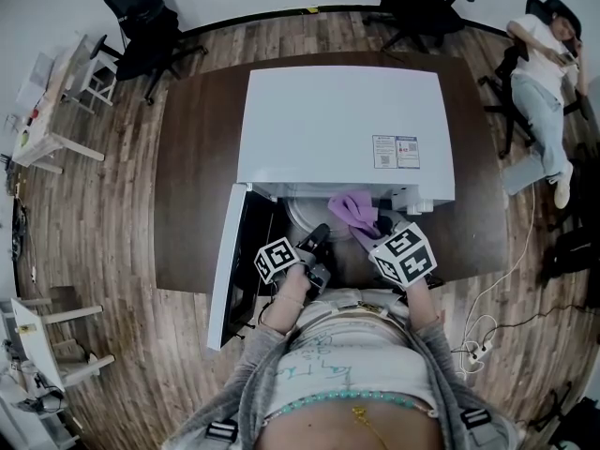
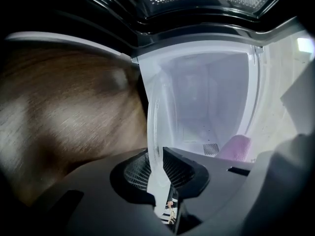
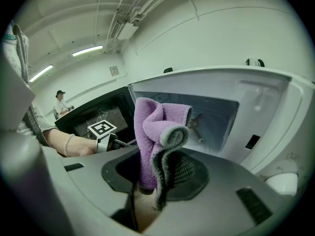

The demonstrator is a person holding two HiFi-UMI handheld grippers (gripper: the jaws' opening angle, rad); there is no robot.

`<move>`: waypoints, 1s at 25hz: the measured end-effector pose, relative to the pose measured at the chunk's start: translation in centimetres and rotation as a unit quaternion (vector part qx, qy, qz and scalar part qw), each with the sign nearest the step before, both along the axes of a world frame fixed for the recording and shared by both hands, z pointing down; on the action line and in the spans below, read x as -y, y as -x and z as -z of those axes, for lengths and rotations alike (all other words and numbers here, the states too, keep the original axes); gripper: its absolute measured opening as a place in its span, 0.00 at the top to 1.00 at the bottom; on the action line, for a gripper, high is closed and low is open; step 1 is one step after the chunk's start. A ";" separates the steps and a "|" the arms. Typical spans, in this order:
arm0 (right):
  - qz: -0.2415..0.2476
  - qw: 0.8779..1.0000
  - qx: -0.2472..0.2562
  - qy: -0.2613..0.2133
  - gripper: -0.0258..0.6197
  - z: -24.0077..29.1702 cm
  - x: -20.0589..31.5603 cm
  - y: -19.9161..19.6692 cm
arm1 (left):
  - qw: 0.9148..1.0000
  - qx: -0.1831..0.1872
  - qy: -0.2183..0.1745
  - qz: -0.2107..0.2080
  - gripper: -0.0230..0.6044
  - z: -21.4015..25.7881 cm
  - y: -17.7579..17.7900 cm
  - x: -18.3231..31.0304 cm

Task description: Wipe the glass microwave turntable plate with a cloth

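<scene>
At the desk's [image 1: 192,186] front edge, in the open microwave's [image 1: 342,125] mouth, the left gripper [image 2: 165,181] clamps the glass plate [image 2: 206,97] by its rim (upright, on edge). The right gripper [image 3: 157,173] pinches the purple cloth [image 3: 152,132]. Best to steady the plate and press the cloth flat across its face.
</scene>
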State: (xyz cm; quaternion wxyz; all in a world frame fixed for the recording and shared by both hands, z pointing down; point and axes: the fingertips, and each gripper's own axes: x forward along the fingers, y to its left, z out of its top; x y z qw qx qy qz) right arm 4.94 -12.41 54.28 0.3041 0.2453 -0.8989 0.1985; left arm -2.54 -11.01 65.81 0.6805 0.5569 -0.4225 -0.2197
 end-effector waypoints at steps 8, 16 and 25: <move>-0.036 0.999 -0.032 -0.015 0.77 -0.8 -0.2 -0.6 | 1.000 0.026 -0.012 -0.012 0.86 0.0 0.2 -0.1; -0.075 0.996 -0.042 -0.016 0.77 -1.9 -0.5 -0.9 | 0.999 0.046 -0.017 -0.018 0.85 -0.1 0.2 0.1; -0.080 0.994 -0.072 -0.032 0.77 -2.1 0.1 0.0 | 0.997 0.072 -0.005 -0.028 0.83 -0.2 0.1 0.2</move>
